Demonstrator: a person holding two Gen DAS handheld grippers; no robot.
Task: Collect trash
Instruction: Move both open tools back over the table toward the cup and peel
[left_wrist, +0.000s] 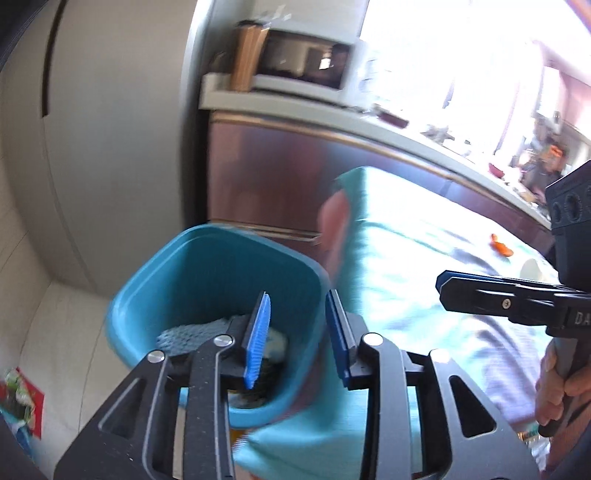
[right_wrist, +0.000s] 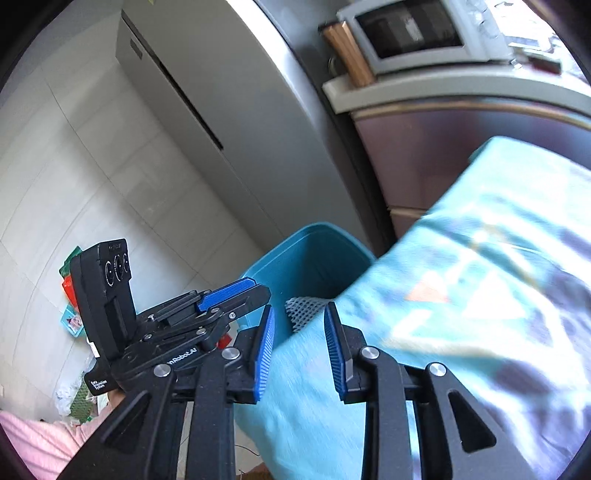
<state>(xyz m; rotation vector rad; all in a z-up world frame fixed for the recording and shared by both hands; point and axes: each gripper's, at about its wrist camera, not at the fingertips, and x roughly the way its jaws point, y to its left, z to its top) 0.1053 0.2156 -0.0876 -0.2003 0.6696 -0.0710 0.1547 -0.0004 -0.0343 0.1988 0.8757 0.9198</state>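
A teal trash bin (left_wrist: 207, 266) stands on the floor beside the table corner; it also shows in the right wrist view (right_wrist: 314, 254). White foam netting (left_wrist: 192, 334) and other scraps lie inside it, seen too in the right wrist view (right_wrist: 301, 310). My left gripper (left_wrist: 297, 332) is open and empty over the bin's near rim. My right gripper (right_wrist: 299, 350) is open and empty over the table edge next to the bin; it shows in the left wrist view (left_wrist: 441, 284) with its jaws edge-on. An orange scrap (left_wrist: 500, 247) lies on the table.
The table wears a teal patterned cloth (left_wrist: 424, 266). A white cup (left_wrist: 532, 267) stands near the orange scrap. Colourful wrappers (right_wrist: 74, 295) lie on the tiled floor, also in the left wrist view (left_wrist: 18, 398). A fridge (right_wrist: 229, 122), cabinet and microwave (left_wrist: 306, 62) stand behind.
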